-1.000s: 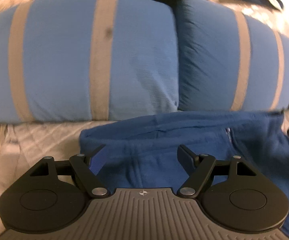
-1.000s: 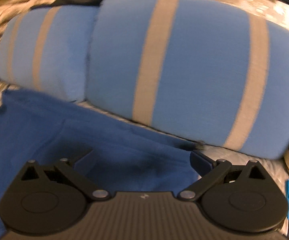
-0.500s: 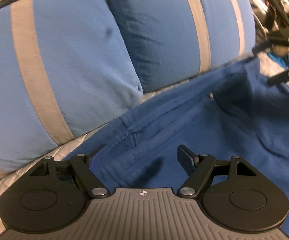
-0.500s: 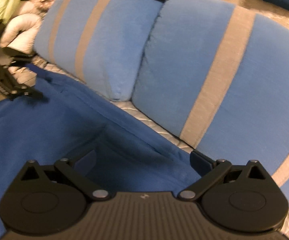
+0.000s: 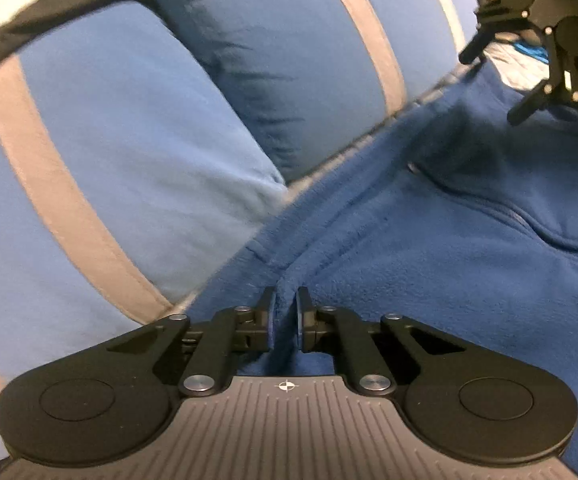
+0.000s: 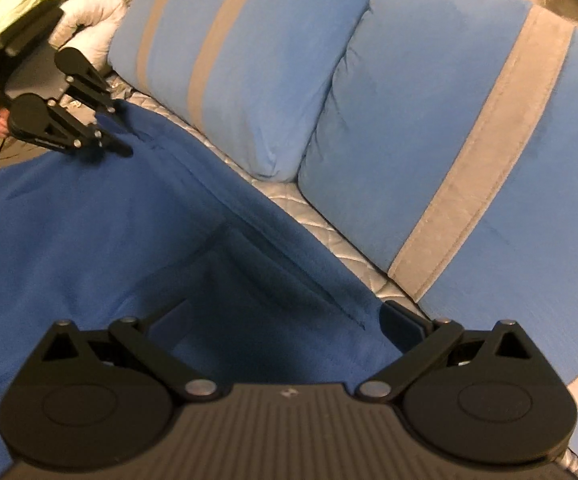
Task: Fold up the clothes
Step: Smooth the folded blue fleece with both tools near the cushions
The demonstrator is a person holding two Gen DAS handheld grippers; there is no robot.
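Left wrist view: two plump light-blue pillows with grey stripes back a quilted grey mattress. Fuzzy blue fleece lies spread flat below them, top hem along pillow edge. Left gripper jaws pinched on a fleece ridge; right gripper jaws wide over the fleece corner.

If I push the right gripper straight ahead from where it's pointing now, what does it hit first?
Most likely the blue fleece: the open right gripper already sits low over it, fingers either side of its edge. Beyond lie the quilted cover and the striped pillows. Depth is uncertain.
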